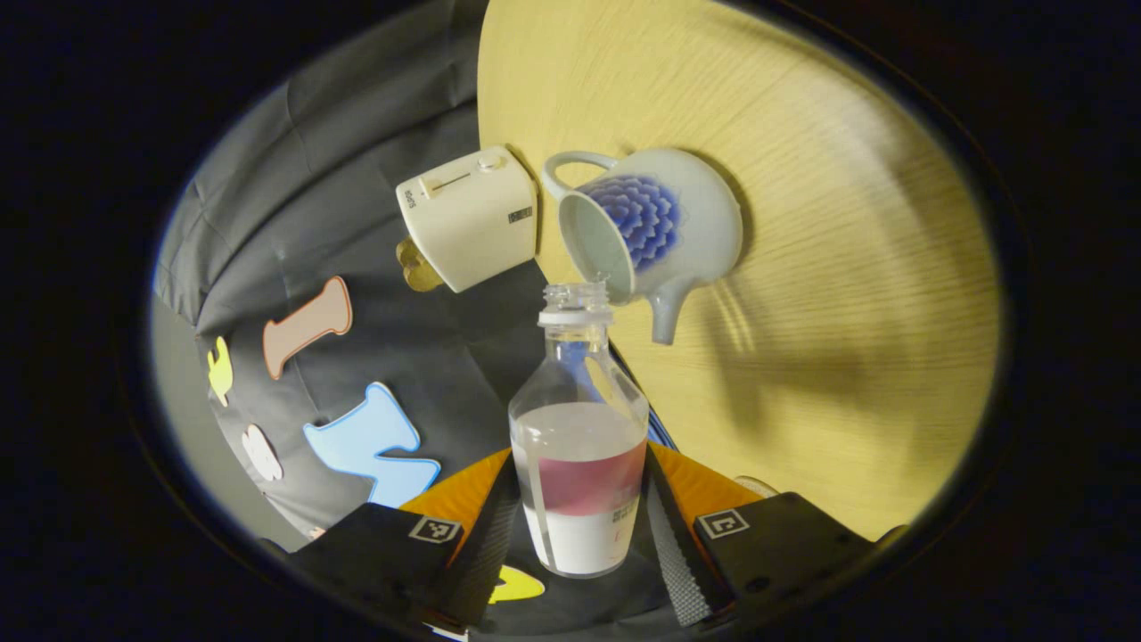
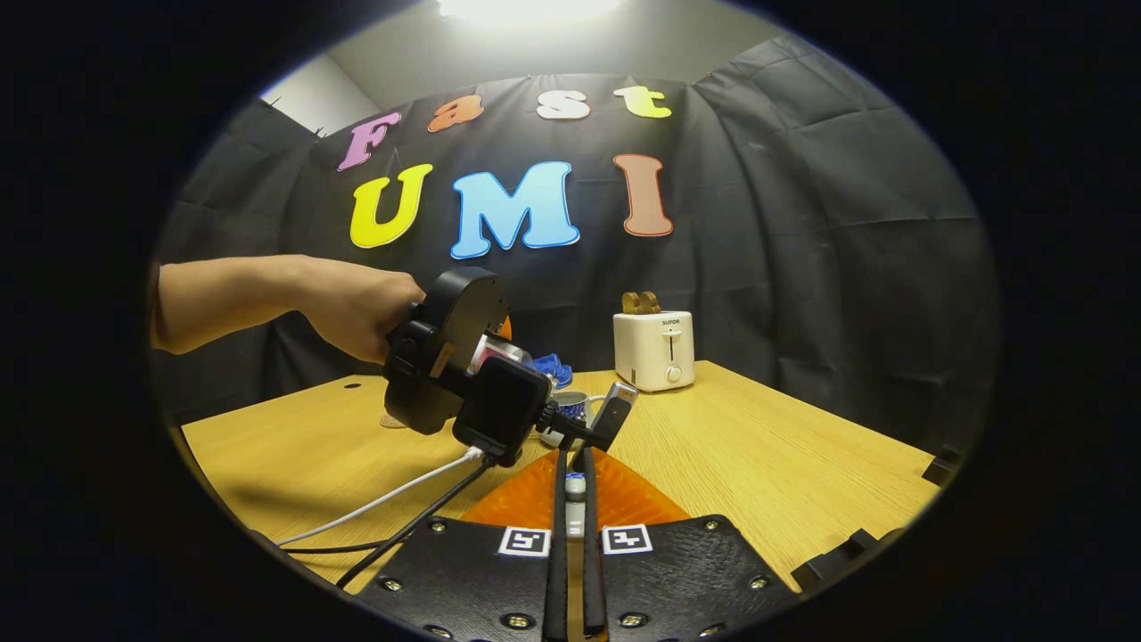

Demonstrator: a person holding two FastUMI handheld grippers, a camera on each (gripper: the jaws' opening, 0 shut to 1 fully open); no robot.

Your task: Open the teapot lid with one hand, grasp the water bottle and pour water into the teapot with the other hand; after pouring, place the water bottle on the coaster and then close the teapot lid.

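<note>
A white teapot [image 1: 664, 227] with a blue scale pattern is shown; a clear water bottle [image 1: 581, 437] is banded red over white; the toaster [image 1: 470, 217] is cream; the table [image 1: 847, 294] is pale wood-grained.

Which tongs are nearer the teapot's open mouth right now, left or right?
Left. The left tongs grip the water bottle, its neck tipped to the teapot opening. The right tongs, shut on something small, sit farther back, behind the left ones.

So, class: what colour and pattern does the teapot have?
The teapot is white with a blue, petal-like flower pattern on its side; the left gripper view shows it best.
</note>
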